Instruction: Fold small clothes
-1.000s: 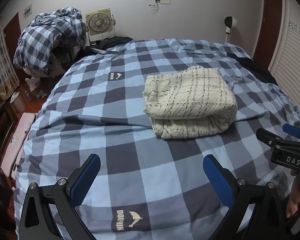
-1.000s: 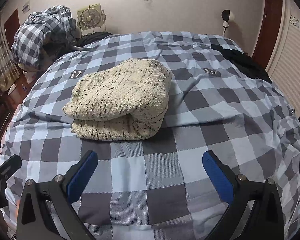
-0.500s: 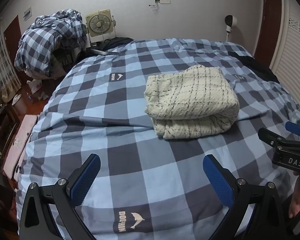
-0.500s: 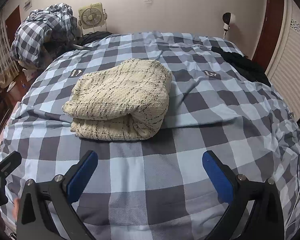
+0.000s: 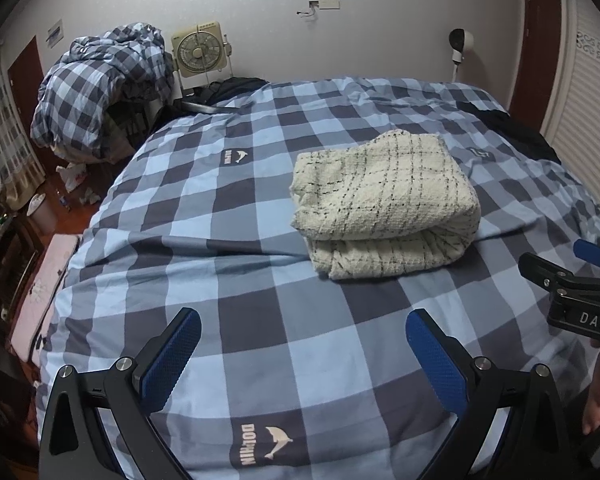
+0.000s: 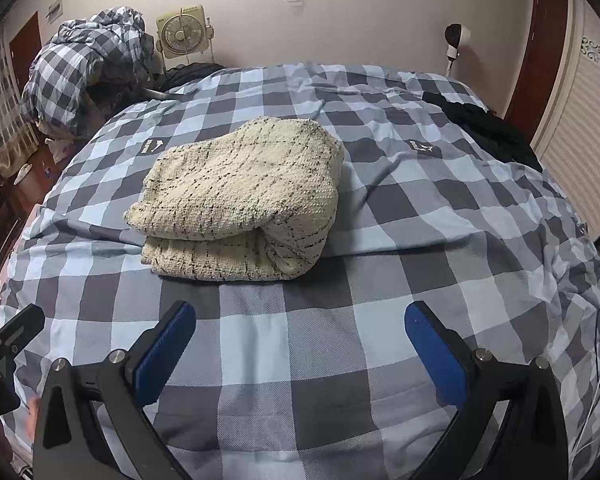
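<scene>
Bed with blue-and-grey checked duvet [image 5: 228, 248], folded cream knitted garment with dark grid lines [image 6: 244, 200] lying on it, left gripper [image 5: 302, 340] and right gripper [image 6: 300, 332] hovering near it, both spread wide, holding nothing

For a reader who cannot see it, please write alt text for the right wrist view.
A cream knitted garment with thin dark lines lies folded on a blue and grey checked bed cover. The right gripper hovers in front of it with open, empty jaws. A small fan stands by the far wall.
</scene>
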Demonstrator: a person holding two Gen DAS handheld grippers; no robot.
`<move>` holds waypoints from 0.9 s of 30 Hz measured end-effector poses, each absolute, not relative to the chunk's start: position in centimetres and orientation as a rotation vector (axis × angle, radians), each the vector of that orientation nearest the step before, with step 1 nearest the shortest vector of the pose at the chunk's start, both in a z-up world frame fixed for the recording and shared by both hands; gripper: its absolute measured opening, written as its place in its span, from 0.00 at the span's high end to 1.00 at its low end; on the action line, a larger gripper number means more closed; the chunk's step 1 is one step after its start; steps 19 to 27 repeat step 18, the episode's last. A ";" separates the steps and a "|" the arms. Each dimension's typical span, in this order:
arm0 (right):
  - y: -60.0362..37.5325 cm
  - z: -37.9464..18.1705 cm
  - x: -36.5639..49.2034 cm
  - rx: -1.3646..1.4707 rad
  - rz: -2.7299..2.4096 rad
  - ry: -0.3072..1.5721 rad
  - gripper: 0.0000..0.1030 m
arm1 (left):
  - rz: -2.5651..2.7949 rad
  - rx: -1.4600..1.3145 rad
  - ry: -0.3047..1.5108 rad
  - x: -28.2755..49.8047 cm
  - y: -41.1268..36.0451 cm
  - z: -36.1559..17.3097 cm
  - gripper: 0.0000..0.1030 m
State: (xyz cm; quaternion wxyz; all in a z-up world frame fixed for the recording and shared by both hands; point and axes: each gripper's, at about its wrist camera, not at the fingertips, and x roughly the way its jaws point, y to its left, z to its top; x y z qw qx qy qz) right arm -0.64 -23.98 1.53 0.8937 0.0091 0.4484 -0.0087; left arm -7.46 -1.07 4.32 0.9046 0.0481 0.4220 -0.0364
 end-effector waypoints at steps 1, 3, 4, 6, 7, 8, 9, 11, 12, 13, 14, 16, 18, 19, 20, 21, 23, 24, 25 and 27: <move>-24.0 1.6 -0.6 0.018 -0.018 0.930 0.01 | -0.076 0.095 0.873 -7.5 -1.1 4.3 0.00; -24.1 1.6 -0.4 0.018 -0.019 0.930 0.01 | -0.079 0.088 0.880 -7.5 -1.0 4.3 0.00; -24.1 1.6 -0.4 0.017 -0.017 0.930 0.01 | -0.079 0.086 0.883 -7.5 -1.0 4.2 0.00; -24.1 1.6 -0.3 0.018 -0.016 0.930 0.01 | -0.079 0.087 0.884 -7.5 -1.1 4.2 0.00; -24.1 1.6 -0.3 0.016 -0.016 0.930 0.01 | -0.078 0.088 0.884 -7.5 -1.1 4.2 0.00; -24.1 1.6 -0.3 0.015 -0.017 0.930 0.01 | -0.078 0.088 0.884 -7.5 -1.1 4.2 0.00; -24.1 1.6 -0.3 0.014 -0.017 0.930 0.01 | -0.080 0.087 0.885 -7.5 -1.2 4.2 0.00; -24.1 1.6 -0.4 0.013 -0.017 0.930 0.01 | -0.083 0.083 0.894 -7.4 -1.2 4.1 0.00; -24.1 1.6 -0.4 0.013 -0.017 0.930 0.01 | -0.084 0.082 0.900 -7.4 -1.2 4.1 0.00; -24.1 1.6 -0.4 0.013 -0.017 0.930 0.01 | -0.086 0.080 0.906 -7.3 -1.2 4.0 0.00; -24.1 1.6 -0.4 0.014 -0.017 0.930 0.01 | -0.090 0.080 0.908 -7.4 -1.2 3.8 0.00; -24.1 1.6 -0.4 0.014 -0.017 0.930 0.01 | -0.093 0.087 0.906 -7.4 -1.2 3.8 0.00; -24.1 1.6 -0.4 0.014 -0.016 0.930 0.01 | -0.094 0.082 0.909 -7.4 -1.2 3.8 0.00; -24.1 1.6 -0.4 0.014 -0.016 0.930 0.01 | -0.094 0.082 0.909 -7.4 -1.2 3.8 0.00; -24.1 1.6 -0.4 0.014 -0.016 0.930 0.01 | -0.094 0.082 0.909 -7.4 -1.2 3.8 0.00; -24.1 1.6 -0.4 0.014 -0.016 0.930 0.01 | -0.094 0.082 0.909 -7.4 -1.2 3.8 0.00; -24.1 1.6 -0.4 0.014 -0.016 0.930 0.01 | -0.094 0.082 0.909 -7.4 -1.2 3.8 0.00; -24.1 1.6 -0.4 0.014 -0.016 0.930 0.01 | -0.094 0.082 0.909 -7.4 -1.2 3.8 0.00; -24.1 1.6 -0.4 0.014 -0.016 0.930 0.01 | -0.094 0.082 0.909 -7.4 -1.2 3.8 0.00; -24.1 1.6 -0.4 0.014 -0.016 0.930 0.01 | -0.094 0.082 0.909 -7.4 -1.2 3.8 0.00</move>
